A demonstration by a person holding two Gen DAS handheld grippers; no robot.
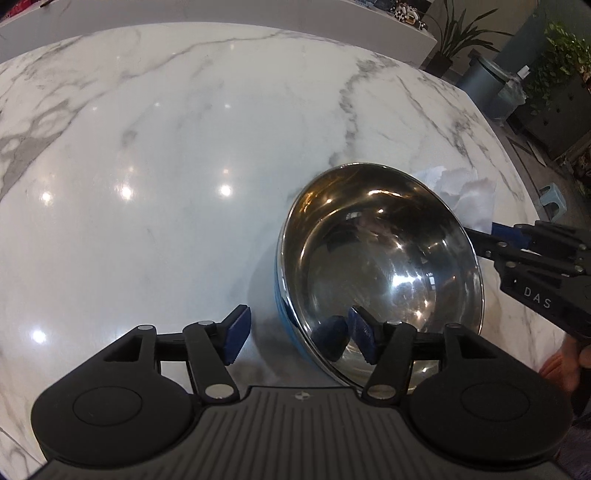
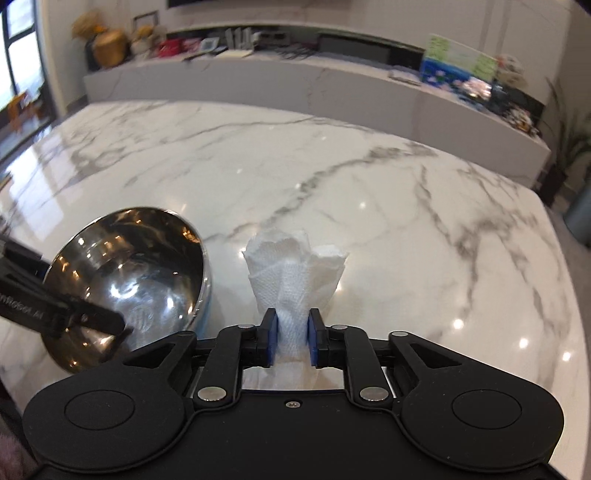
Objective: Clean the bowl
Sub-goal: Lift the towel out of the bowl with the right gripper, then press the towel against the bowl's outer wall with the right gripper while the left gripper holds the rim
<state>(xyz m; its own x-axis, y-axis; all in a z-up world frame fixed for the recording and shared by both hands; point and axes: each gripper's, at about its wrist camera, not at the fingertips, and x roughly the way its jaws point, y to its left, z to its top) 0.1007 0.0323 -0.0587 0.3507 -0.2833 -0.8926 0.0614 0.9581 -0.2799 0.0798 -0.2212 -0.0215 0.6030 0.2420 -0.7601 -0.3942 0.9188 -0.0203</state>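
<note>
A shiny steel bowl [image 1: 380, 258] with a blue outside sits tilted on the marble table; it also shows in the right wrist view [image 2: 129, 273]. My left gripper [image 1: 299, 332] is open and straddles the bowl's near rim, one finger inside and one outside. My right gripper [image 2: 291, 341] is shut on a bunched white paper towel [image 2: 295, 273] and holds it just right of the bowl. In the left wrist view the towel [image 1: 469, 195] shows behind the bowl with the right gripper [image 1: 495, 236] beside it.
The white marble table [image 1: 166, 166] stretches far and left. A long white counter [image 2: 295, 85] with assorted items stands beyond the table. Potted plants [image 1: 458, 33] and a grey bin [image 1: 484, 77] stand past the table's right edge.
</note>
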